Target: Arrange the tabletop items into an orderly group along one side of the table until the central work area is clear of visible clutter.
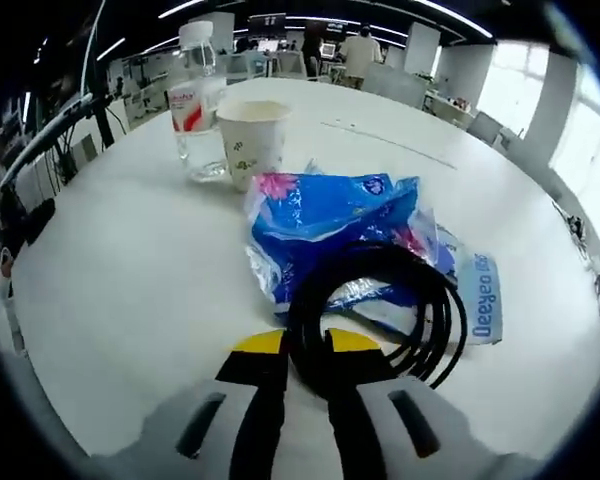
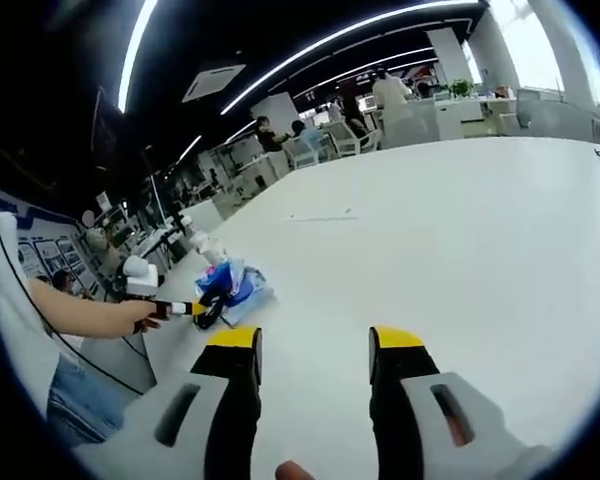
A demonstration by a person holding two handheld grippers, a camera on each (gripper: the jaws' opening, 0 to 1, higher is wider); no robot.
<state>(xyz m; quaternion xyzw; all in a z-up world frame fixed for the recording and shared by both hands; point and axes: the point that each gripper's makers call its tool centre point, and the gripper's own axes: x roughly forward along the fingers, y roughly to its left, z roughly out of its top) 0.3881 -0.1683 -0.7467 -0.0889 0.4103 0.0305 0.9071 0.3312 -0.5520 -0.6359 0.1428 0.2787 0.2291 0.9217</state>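
On the white bench [image 1: 130, 260], the left gripper view shows the left claw [image 1: 305, 345] closed on a coiled black cable [image 1: 380, 310], the coil lying over a blue plastic packet [image 1: 330, 225]. Behind the packet stand a paper cup [image 1: 252, 140] and a clear water bottle [image 1: 197, 105], side by side. The right gripper view shows the right claw [image 2: 315, 345] spread wide and holding nothing, over bare bench surface. From there the packet, cable and left claw appear small at far left, with a person's forearm [image 2: 85, 315] behind them.
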